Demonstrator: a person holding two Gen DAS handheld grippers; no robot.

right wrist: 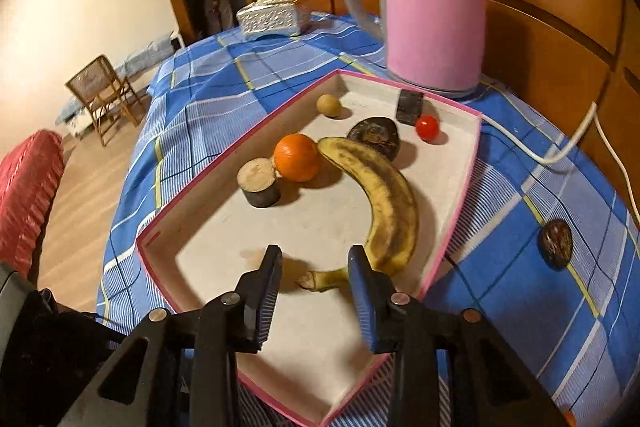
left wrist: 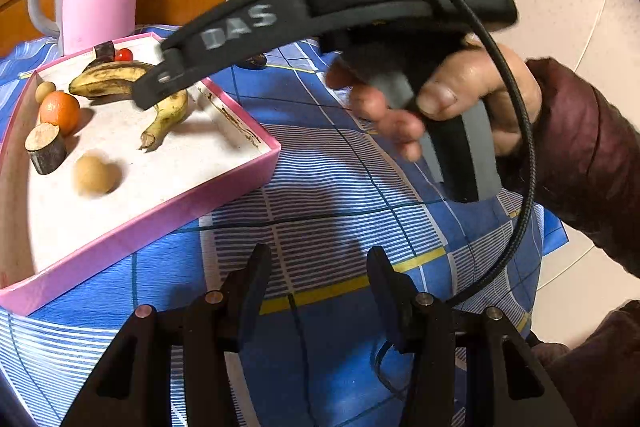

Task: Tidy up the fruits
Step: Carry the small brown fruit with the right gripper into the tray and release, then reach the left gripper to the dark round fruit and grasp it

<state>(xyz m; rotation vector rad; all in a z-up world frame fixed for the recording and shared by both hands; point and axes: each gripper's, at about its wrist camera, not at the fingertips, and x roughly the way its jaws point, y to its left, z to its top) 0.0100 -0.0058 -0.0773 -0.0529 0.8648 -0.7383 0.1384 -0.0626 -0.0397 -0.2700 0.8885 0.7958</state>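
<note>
A pink-rimmed tray on the blue checked cloth holds a spotted banana, an orange, a small red fruit, a dark round fruit, a tan ball and two cut dark stubs. Another tan ball shows blurred in the left wrist view. A dark round fruit lies on the cloth right of the tray. My right gripper is open above the tray's near end, by the banana stem. My left gripper is open and empty over the cloth, right of the tray.
A pink kettle stands behind the tray, its white cord trailing right. A tissue box sits at the table's far side. In the left wrist view the right gripper's body and the hand holding it fill the upper right.
</note>
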